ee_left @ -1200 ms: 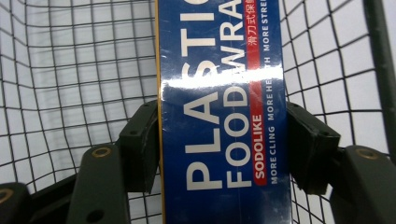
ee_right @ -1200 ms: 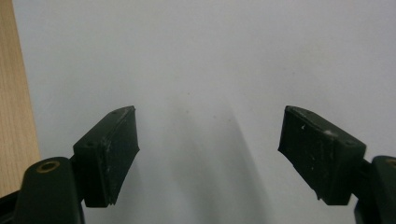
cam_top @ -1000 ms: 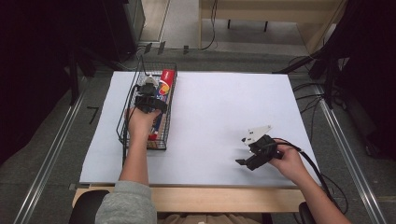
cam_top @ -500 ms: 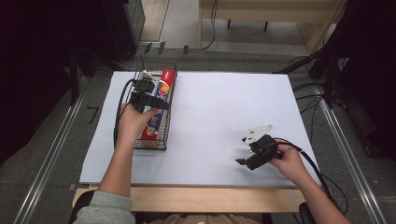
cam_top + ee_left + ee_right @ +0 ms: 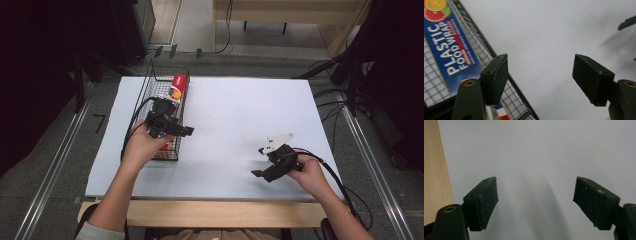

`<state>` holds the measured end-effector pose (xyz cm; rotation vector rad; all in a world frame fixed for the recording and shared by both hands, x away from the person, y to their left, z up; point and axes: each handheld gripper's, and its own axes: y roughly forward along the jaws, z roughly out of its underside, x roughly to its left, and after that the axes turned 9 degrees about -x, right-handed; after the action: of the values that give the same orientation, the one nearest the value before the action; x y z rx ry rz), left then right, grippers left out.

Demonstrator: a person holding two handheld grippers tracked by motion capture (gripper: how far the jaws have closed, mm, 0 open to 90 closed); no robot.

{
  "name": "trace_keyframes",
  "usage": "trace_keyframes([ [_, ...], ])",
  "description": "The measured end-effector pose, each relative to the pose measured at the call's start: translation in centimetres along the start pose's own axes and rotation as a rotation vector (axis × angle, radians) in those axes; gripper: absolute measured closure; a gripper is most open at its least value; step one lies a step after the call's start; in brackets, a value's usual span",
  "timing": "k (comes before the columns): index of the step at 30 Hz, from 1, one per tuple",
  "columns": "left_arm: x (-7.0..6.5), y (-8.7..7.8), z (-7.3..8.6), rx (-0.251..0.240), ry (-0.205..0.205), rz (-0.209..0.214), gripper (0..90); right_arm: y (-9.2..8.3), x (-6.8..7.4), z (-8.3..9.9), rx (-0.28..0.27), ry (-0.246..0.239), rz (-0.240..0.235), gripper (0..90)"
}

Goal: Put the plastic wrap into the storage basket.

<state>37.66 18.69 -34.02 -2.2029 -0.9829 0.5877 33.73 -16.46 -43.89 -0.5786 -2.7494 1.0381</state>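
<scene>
Left gripper (image 5: 186, 131) spread, empty, at the black wire basket's (image 5: 161, 90) rim; blue plastic-wrap box (image 5: 447, 42) lies inside. Right gripper (image 5: 260, 162) spread (idle). Advice: approach square, pinch the box's narrow sides.

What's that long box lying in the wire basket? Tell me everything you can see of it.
The box is a long, narrow carton, apparently cardboard, blue with white lettering reading PLASTIC FOOD WRAP, citrus slices pictured at one end and a red end panel. It lies flat on the floor of the black wire basket, along its length. Nothing grips it.
</scene>
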Motion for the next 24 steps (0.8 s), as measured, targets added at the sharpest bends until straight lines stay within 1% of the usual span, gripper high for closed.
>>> trace_keyframes([
  [1, -0.5, 0.0, 0.2, -0.005, 0.010, 0.005, 29.8, 0.0, 0.0, 0.0, -0.001, 0.001, 0.000, 20.2],
  [3, -1.3, 0.2, 0.5, -0.011, 0.024, 0.029, 29.9, 0.0, 0.1, 0.0, -0.005, -0.001, 0.002, 20.2],
  [5, -2.1, 0.5, 0.8, -0.005, 0.022, 0.057, 29.9, 0.0, 0.1, 0.0, -0.003, 0.001, 0.001, 20.3],
  [6, -2.5, 0.7, 0.9, 0.004, 0.030, 0.063, 29.8, 0.0, 0.1, 0.0, 0.001, -0.002, 0.000, 20.3],
  [8, -3.2, 1.2, 1.2, 0.009, 0.054, 0.061, 29.8, 0.0, 0.1, 0.0, 0.002, -0.003, -0.002, 20.2],
  [9, -3.5, 1.4, 1.3, 0.016, 0.061, 0.069, 29.8, 0.0, 0.1, 0.0, 0.002, -0.003, -0.004, 20.2],
  [12, -4.3, 1.8, 1.6, -0.001, 0.078, 0.099, 30.0, 0.0, 0.2, 0.0, 0.000, 0.000, -0.005, 20.2],
  [14, -4.8, 2.2, 1.9, -0.009, 0.102, 0.113, 29.9, 0.0, 0.2, 0.1, 0.002, 0.000, -0.005, 20.2],
  [16, -5.3, 2.6, 2.2, -0.005, 0.120, 0.120, 29.8, 0.0, 0.2, 0.1, 0.003, -0.001, -0.005, 20.2],
  [20, -5.9, 3.3, 2.6, 0.010, 0.141, 0.141, 29.8, 0.0, 0.2, 0.1, 0.001, -0.003, -0.007, 20.2],
  [21, -6.0, 3.4, 2.7, 0.006, 0.147, 0.142, 29.8, 0.0, 0.3, 0.2, 0.002, -0.002, -0.007, 20.2],
  [24, -6.3, 3.7, 3.0, -0.005, 0.149, 0.160, 29.8, 0.0, 0.3, 0.2, 0.009, 0.000, -0.006, 20.2],
])
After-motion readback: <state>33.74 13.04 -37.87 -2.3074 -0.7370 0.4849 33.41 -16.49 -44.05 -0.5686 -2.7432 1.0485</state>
